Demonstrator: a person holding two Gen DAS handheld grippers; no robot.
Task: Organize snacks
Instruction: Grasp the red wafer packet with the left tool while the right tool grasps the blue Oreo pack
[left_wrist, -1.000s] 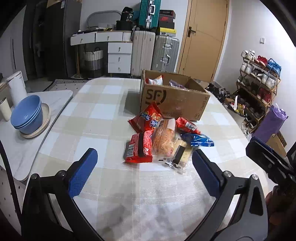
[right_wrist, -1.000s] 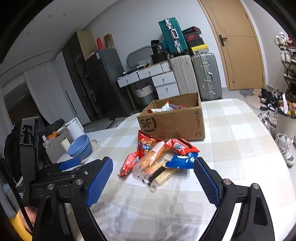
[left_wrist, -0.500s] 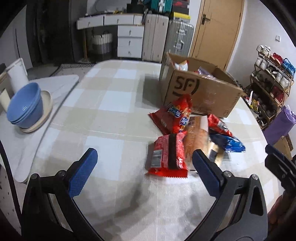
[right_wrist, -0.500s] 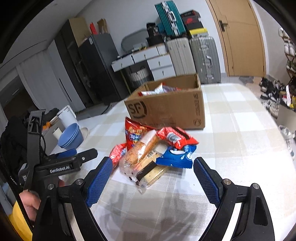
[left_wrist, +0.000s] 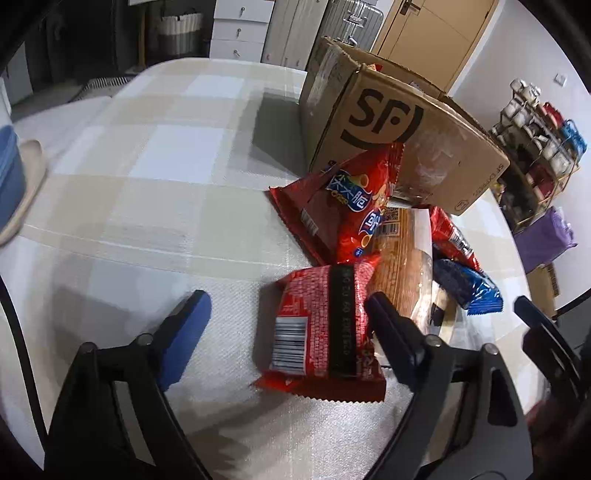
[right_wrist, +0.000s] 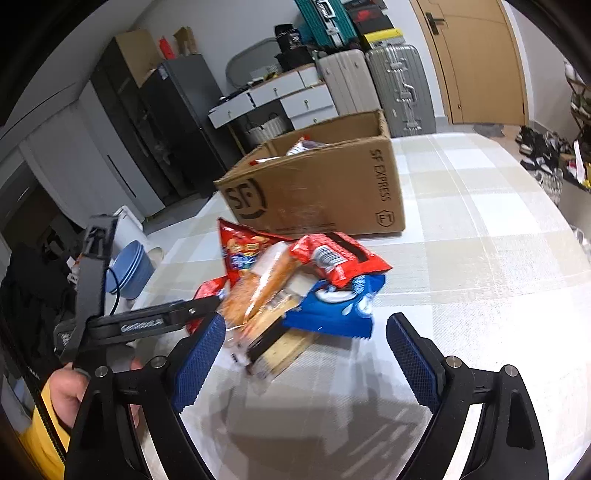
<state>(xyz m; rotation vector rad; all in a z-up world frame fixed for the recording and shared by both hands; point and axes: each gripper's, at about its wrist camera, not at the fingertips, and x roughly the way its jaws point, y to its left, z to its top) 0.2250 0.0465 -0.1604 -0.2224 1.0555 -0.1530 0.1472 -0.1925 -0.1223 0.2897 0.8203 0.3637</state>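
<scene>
Straddling the red packet (left_wrist: 325, 325) (barcode up, long axis toward us), our left claw (left_wrist: 284, 317) has just been narrowing, untouching; right claw (right_wrist: 304, 343) spread.

snack packets (right_wrist: 295, 291) heaped on table, touching open cardboard box (right_wrist: 325, 192).

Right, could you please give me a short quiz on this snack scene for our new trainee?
1. Fill in: the right gripper is ___ (open or shut).
2. True or false: the cardboard box already has packets inside.
3. The blue packet is: A) in the box; B) in the pile on the table; C) held by the right gripper.
Key: 1 open; 2 true; 3 B.
</scene>
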